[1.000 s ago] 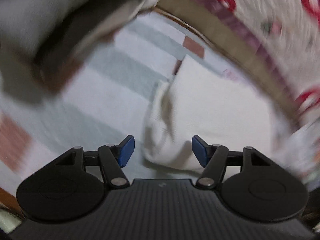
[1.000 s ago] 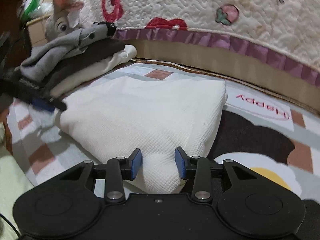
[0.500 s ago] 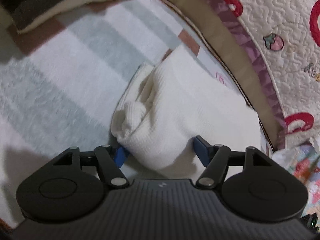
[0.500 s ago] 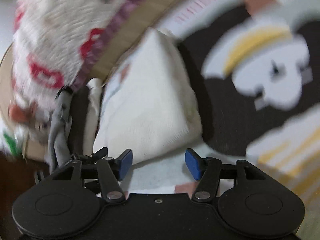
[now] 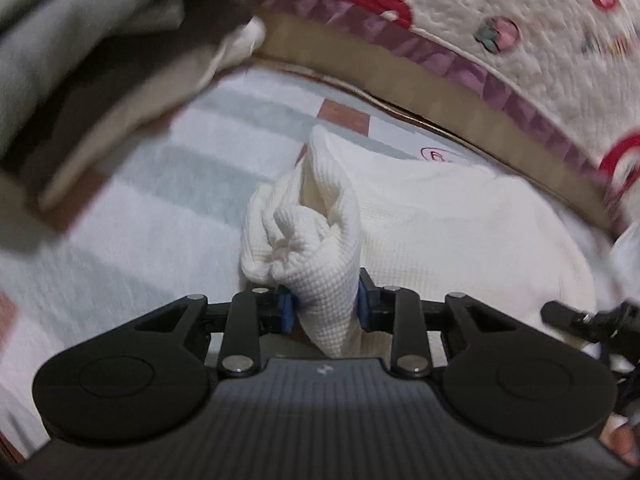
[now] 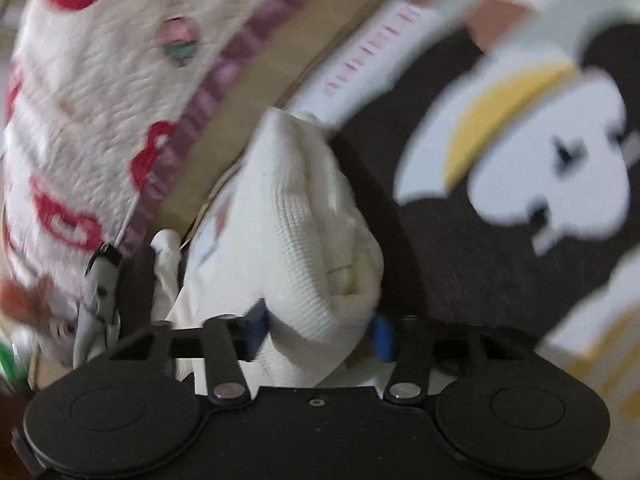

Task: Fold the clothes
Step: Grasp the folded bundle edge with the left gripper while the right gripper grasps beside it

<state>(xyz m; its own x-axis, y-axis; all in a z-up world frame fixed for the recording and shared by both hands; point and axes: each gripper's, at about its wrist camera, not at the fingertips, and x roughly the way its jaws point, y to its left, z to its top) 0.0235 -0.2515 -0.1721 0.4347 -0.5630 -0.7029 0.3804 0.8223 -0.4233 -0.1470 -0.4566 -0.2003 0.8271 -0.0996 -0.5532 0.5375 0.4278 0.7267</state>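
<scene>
Both grippers pinch the folded white garment (image 5: pixel 440 216) at its two ends, on the patterned rug (image 5: pixel 132 216).

Left gripper (image 5: pixel 325 306) has just been closing, and its blue pads now squeeze a bunched corner of the cloth. Right gripper (image 6: pixel 320 330) has just been closing too, with a thick fold between its jaws, pressed from both sides. Holding both ends likely lets the person lift the whole bundle without it falling open. Biggest in the room is the quilted bed cover (image 5: pixel 460 4) with red shapes, hanging just behind. Next comes the rug, striped on one side and dark with a cartoon picture (image 6: pixel 532 152) on the other. A stack of folded clothes (image 5: pixel 92 60) sits near, maybe where this one goes.
</scene>
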